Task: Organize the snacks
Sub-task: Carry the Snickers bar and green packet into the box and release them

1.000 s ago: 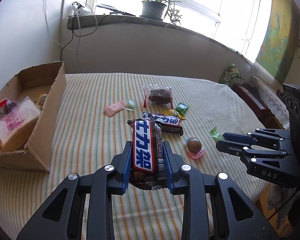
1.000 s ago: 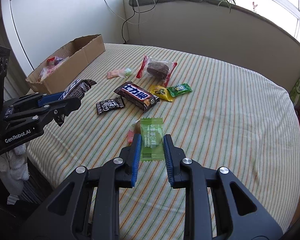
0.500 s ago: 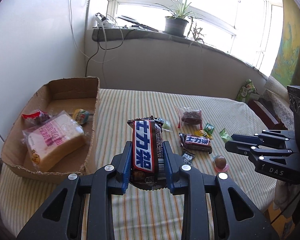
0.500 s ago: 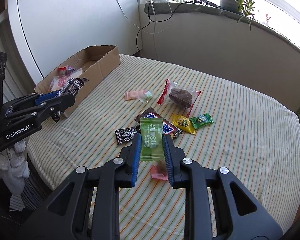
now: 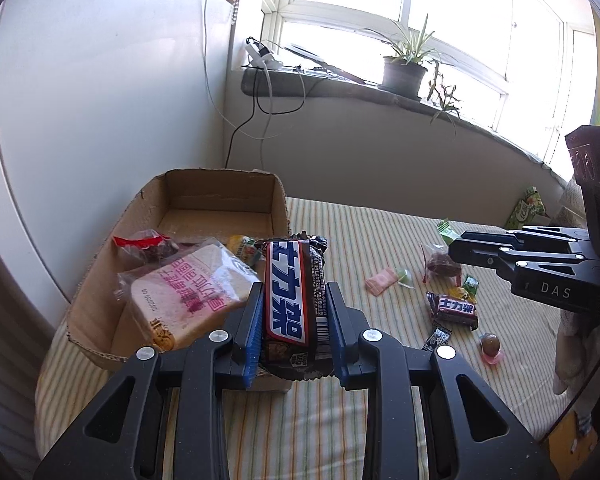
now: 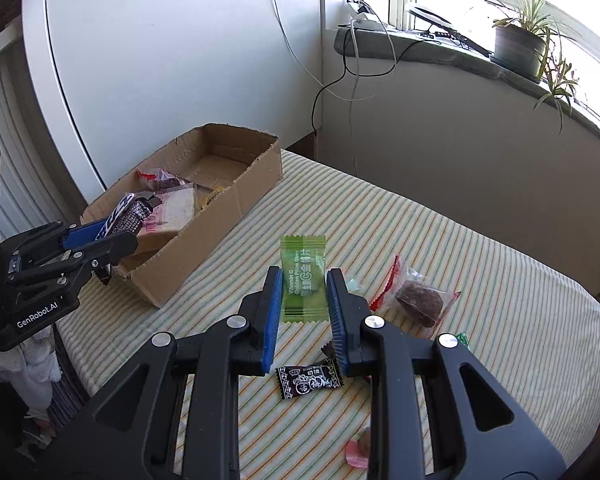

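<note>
The left gripper (image 5: 294,316) pinches a chocolate bar (image 5: 290,292) upright between its blue pads, above the near end of the cardboard box (image 5: 278,200) that sits at the left edge of the striped tabletop (image 5: 340,420). The right gripper (image 6: 303,300) is clamped on a green plum-slice sachet (image 6: 303,276), over the middle of the tabletop, well apart from the box. The box already holds a bagged bread slice (image 5: 180,296), a red-topped packet (image 5: 144,246) and a small yellow snack (image 5: 242,246); its far half is bare. By my reading the sorting is partly done: two snacks are in transit, and a second chocolate bar (image 5: 454,308), a black candy (image 6: 308,376), a bagged brown cake (image 6: 418,300), a pink wrapper (image 5: 380,280) and a round brown sweet (image 5: 490,344) are left. The bread fills the near end, so a drop there may land on it.
</note>
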